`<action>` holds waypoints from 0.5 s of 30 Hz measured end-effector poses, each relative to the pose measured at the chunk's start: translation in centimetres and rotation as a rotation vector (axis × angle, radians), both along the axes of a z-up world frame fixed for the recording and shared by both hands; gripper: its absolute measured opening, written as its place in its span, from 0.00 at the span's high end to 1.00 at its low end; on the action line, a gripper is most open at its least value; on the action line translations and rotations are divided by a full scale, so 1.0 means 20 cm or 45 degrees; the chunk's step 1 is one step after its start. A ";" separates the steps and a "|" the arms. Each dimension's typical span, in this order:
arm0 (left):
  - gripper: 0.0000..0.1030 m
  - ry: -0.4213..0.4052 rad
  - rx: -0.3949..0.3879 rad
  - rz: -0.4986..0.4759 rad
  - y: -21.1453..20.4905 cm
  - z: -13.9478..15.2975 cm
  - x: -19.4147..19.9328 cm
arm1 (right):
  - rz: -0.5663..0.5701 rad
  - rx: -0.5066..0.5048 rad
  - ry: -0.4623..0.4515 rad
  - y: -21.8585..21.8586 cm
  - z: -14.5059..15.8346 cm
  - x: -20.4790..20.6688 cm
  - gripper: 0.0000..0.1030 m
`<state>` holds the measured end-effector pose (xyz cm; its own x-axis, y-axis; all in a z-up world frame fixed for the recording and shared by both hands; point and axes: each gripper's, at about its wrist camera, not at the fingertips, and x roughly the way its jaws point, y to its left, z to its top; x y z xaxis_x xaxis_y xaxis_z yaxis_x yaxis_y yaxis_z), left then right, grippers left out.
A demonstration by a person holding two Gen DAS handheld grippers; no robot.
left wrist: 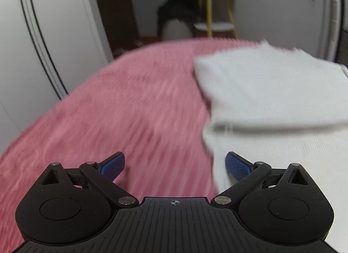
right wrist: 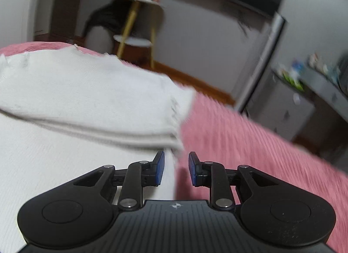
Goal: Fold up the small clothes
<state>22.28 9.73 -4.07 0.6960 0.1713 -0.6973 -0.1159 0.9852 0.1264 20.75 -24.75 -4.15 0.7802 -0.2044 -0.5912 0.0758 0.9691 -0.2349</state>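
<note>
I have both grippers low over the bed, whose pink ribbed blanket [left wrist: 121,105] carries the work. The white garment [left wrist: 271,92] lies toward the far edge of the bed, its far part already doubled back over the near part, so a thick folded lip runs across the middle of it.

My left gripper [left wrist: 175,166] stands wide apart and empty, just beside the garment's left edge, its right pad over white cloth and its left pad over pink. My right gripper [right wrist: 176,169] sits at the garment's right edge with its pads only a little apart; nothing is pinched between them.

I judge the cloth light, soft and limp, a fine knit that will sag and drag on the fuzzy blanket rather than slide cleanly. It should not slip from the blue rubber pads [right wrist: 159,168], and it is not fragile. I would take hold at the two near corners, or at the side edges just below the folded lip, pinching all layers together so the fold does not spring open.

I can read no brand, label or writing anywhere; both views are motion-blurred.
</note>
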 end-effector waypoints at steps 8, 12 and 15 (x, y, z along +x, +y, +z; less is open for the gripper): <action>0.01 0.213 -0.272 -0.098 0.04 0.00 -0.42 | 0.098 0.460 0.223 -0.14 0.07 -0.51 0.50; 0.01 0.273 -0.277 -0.124 0.00 -0.06 -0.52 | 0.044 0.547 0.305 -0.19 0.05 -0.64 0.50; 0.01 0.301 -0.355 -0.067 0.03 -0.03 -0.56 | 0.044 0.610 0.347 -0.18 0.04 -0.65 0.50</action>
<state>11.15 10.31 -4.74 0.5130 -0.0795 -0.8547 -0.0642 0.9894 -0.1305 7.67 -28.40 -3.31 0.5871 0.1605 -0.7934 0.0402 0.9732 0.2266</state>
